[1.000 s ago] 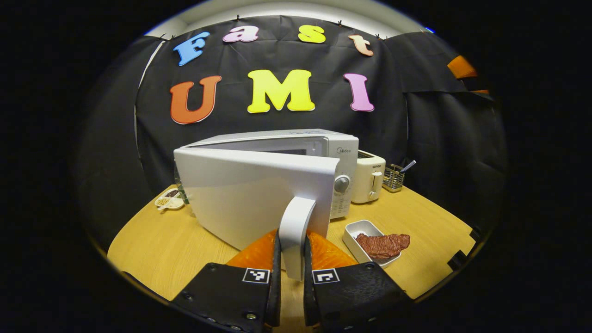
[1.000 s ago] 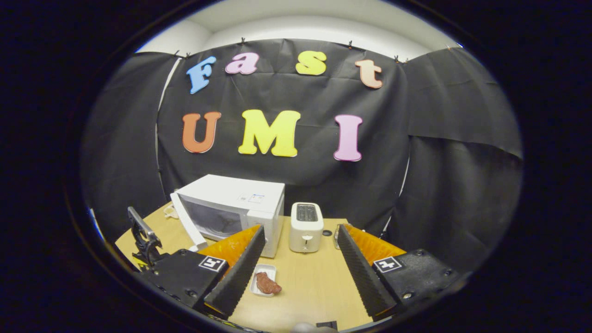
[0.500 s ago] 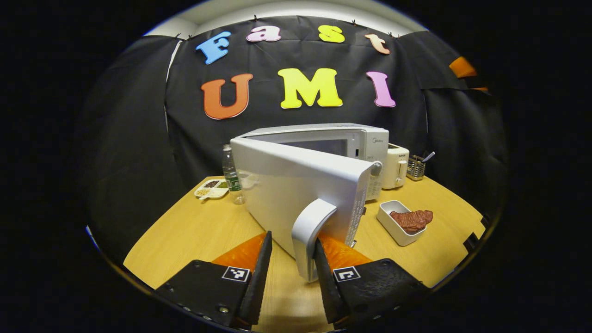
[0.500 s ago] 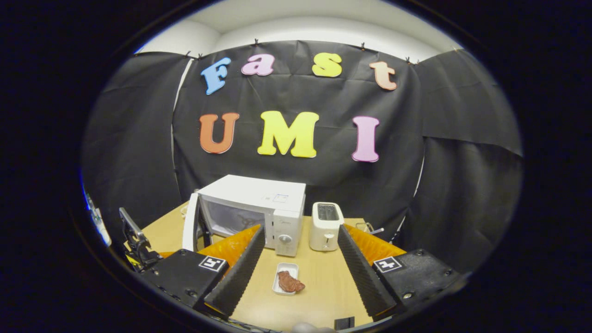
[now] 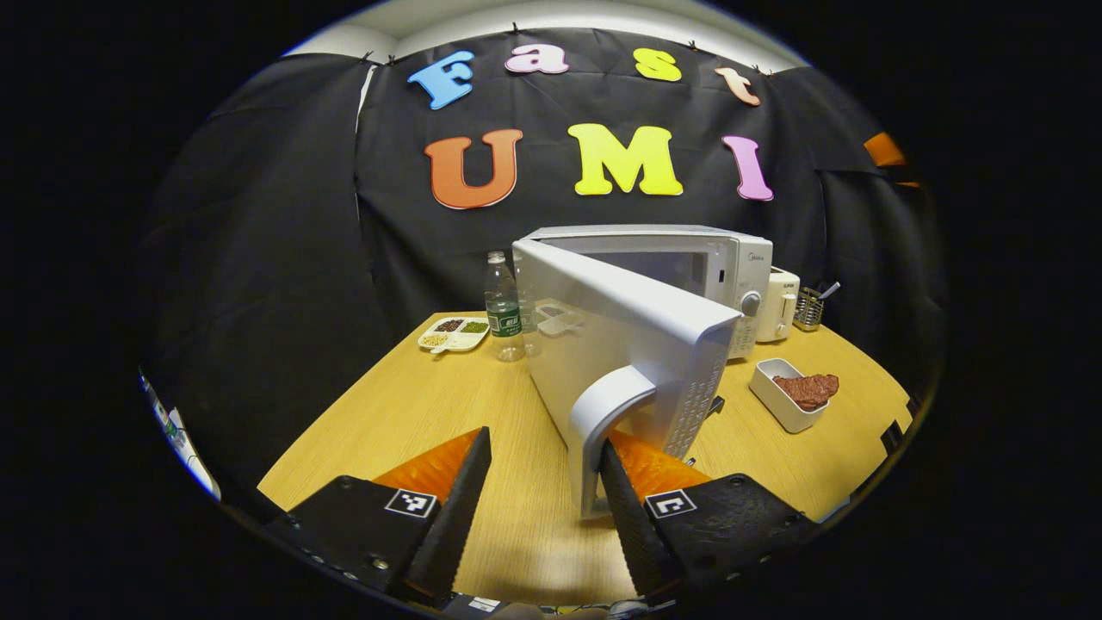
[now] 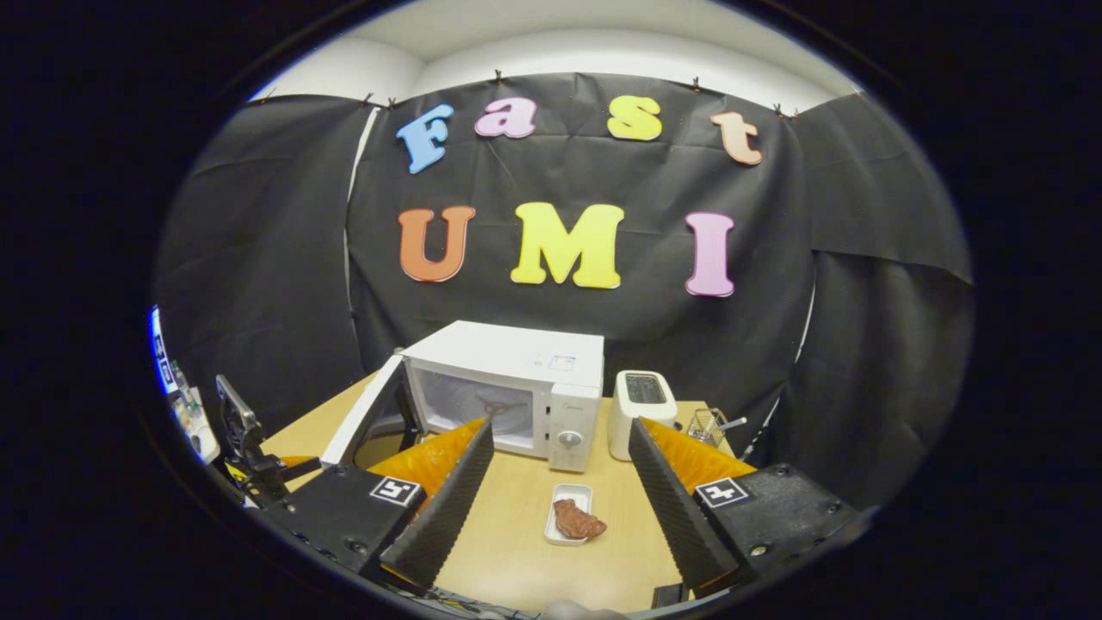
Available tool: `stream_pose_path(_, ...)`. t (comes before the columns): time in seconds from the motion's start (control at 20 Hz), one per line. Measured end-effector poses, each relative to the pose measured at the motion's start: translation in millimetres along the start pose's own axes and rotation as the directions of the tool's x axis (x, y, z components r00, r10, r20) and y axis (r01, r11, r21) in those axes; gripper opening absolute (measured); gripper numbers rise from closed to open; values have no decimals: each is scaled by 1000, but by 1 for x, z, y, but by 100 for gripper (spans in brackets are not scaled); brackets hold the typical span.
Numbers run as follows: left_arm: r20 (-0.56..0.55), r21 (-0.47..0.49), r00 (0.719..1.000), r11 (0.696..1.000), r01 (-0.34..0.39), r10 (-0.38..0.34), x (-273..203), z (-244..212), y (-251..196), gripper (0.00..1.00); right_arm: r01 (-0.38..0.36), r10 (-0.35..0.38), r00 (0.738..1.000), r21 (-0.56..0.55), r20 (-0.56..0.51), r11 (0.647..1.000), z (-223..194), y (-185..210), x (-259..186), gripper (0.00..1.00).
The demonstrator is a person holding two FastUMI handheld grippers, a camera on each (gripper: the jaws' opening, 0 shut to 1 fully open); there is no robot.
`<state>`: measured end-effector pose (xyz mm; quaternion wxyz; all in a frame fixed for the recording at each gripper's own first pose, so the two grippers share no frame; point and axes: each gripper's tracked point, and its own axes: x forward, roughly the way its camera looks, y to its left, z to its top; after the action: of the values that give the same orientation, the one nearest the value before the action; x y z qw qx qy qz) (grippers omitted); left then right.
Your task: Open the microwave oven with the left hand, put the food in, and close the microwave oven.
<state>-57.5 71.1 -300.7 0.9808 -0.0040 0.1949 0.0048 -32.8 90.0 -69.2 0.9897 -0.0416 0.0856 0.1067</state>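
Microwave oven (image 6: 516, 387) stands door-open on the wooden table (image 5: 413, 405) before black cloth; left gripper (image 5: 538, 491), fingers apart, straddles the door handle (image 5: 603, 422); right gripper (image 6: 560, 482) hovers open above the meat tray (image 6: 568, 515).

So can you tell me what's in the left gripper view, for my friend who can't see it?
The left gripper is open, one finger beside the handle of the microwave door, which is swung wide open. On the wooden table sit a white tray of meat, a toaster, a water bottle and a snack dish.
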Motion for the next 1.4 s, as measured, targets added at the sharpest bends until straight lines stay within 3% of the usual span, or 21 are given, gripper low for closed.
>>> stream_pose_path(0.05,-2,-1,1000,1000,-8,8,-1,-2,8,76,-7,7,1000,-3,-3,1000,-2,4,0,96)
stream_pose_path(0.2,-4,-34,1000,999,-14,14,-9,-2,22,87,-33,32,999,-16,-16,999,-6,18,0,100)
stream_pose_path(0.3,13,1,999,999,-42,42,-17,-2,32,90,-50,49,999,-29,-17,998,-7,26,2,100)
stream_pose_path(0.75,4,14,972,972,-234,234,-32,-6,125,94,-76,75,996,-26,-51,997,-31,38,16,100)
stream_pose_path(0.8,-1,16,968,968,-251,251,-32,-6,134,88,-73,72,996,-25,-59,997,-37,37,18,100)
stream_pose_path(0.85,-4,18,962,962,-272,272,-34,-6,144,95,-67,65,995,-25,-71,997,-45,35,20,100)
stream_pose_path(0.95,-6,11,955,955,-297,297,-42,-5,160,94,-54,51,995,-23,-91,998,-60,28,25,95)
stream_pose_path(1.0,-6,8,953,953,-303,303,-45,-4,163,95,-46,44,994,-20,-99,999,-68,23,29,100)
stream_pose_path(1.2,-4,-9,955,955,-296,296,-61,6,151,94,-31,30,987,-6,-157,1000,-121,0,47,100)
stream_pose_path(1.4,6,-32,975,975,-220,221,-73,30,106,94,12,0,963,44,-268,999,-198,-37,74,100)
